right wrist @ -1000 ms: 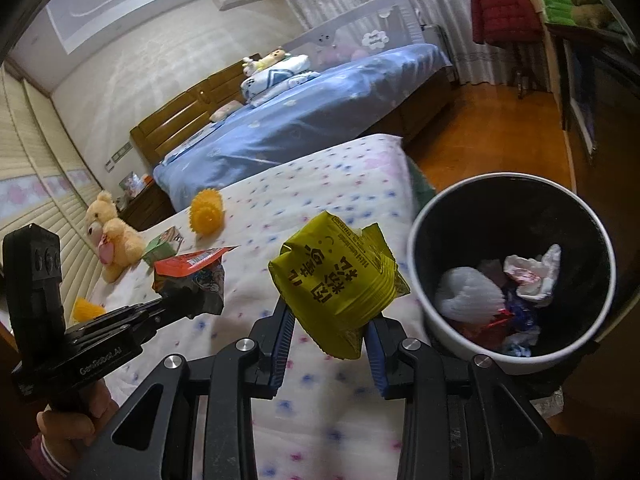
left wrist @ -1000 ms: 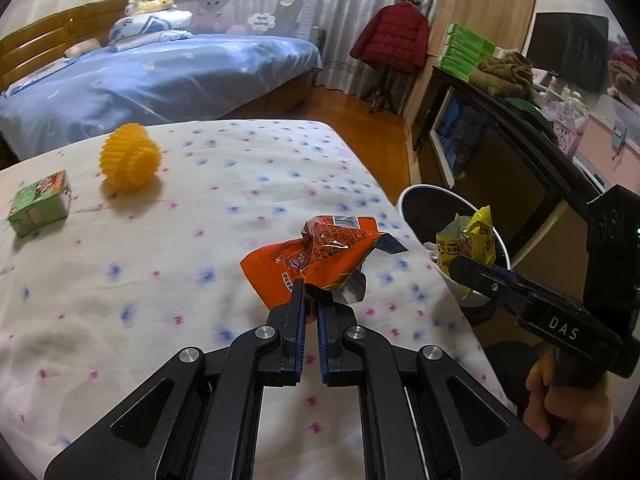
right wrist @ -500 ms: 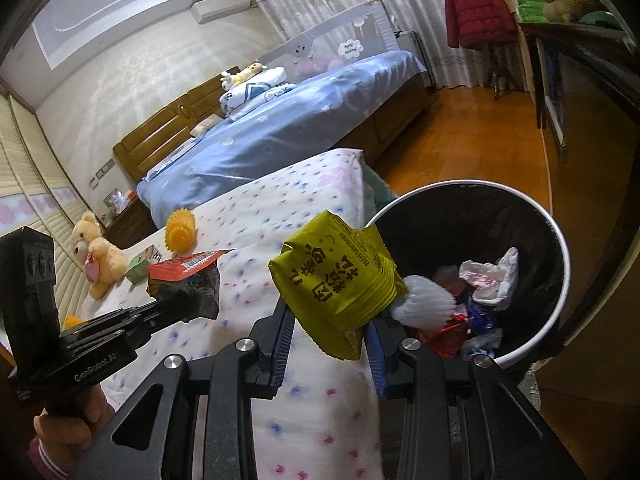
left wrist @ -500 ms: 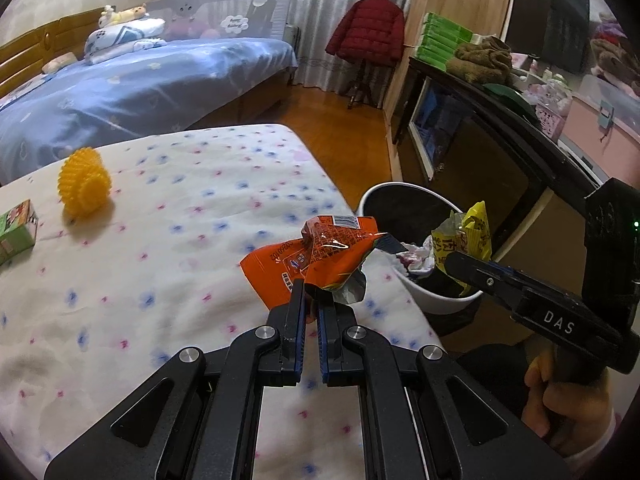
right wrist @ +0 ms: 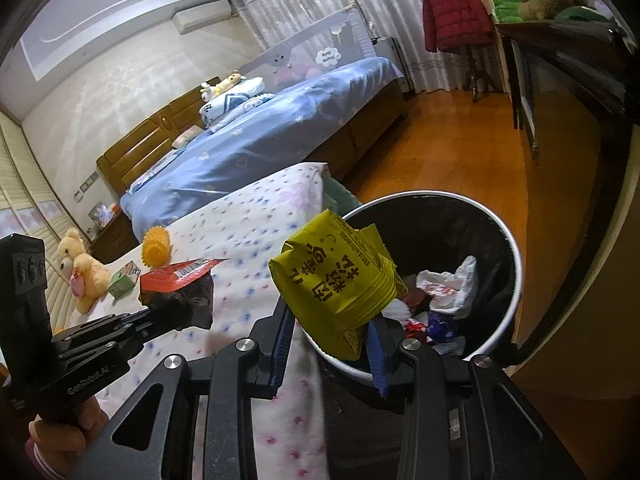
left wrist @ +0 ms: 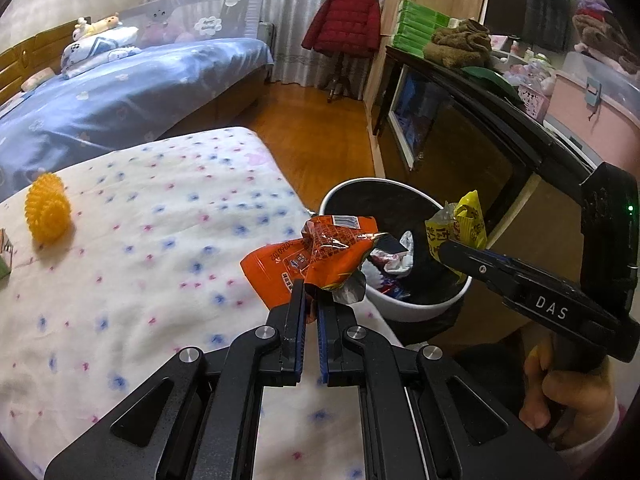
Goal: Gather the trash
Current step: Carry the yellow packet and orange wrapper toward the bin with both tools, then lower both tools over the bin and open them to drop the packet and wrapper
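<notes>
The flower-print bed (left wrist: 132, 264) carries a yellow spiky ball (left wrist: 48, 213); a green carton (right wrist: 124, 280) lies nearby.

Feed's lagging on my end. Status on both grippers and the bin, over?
Left gripper shut on orange wrapper, near the rim. Right gripper shut on yellow packet, over trash bin. Bin mouth unobstructed, part full.

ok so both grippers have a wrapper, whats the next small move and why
Probably open the right gripper: its yellow packet already hangs over the trash bin, so it should fall in. The left gripper and its orange wrapper are only at the rim.
</notes>
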`<state>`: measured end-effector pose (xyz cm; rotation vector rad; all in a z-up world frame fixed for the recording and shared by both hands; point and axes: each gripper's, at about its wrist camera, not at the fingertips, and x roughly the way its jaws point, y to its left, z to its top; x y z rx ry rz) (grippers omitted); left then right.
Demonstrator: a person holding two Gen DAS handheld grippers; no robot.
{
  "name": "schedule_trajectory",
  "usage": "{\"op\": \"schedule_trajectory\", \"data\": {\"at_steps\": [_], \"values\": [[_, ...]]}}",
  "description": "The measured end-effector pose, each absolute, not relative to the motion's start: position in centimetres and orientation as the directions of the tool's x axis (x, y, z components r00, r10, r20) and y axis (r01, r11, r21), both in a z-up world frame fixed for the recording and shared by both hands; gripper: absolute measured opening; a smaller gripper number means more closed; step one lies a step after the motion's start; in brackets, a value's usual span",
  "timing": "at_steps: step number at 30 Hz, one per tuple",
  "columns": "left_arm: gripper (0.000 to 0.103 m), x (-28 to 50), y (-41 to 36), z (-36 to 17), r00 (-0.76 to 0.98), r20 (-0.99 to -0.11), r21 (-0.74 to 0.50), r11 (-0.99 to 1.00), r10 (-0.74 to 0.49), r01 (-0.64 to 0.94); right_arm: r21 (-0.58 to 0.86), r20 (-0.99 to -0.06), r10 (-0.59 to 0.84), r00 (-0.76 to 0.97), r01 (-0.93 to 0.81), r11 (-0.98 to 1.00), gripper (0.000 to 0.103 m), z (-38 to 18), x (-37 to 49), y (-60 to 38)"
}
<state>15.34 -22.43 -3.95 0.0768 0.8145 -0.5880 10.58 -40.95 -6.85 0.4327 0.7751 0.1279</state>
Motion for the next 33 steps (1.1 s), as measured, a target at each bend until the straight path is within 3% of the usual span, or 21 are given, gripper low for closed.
{"op": "schedule_trajectory", "data": {"at_steps": [33], "values": [[0.004,17.8,-28.4,-4.7,0.469,-0.736,-0.155,0.796,-0.488,0.585,0.397,-0.699,0.207,0.685,0.13,0.909,0.034,-8.3,12.2,-45.1]]}}
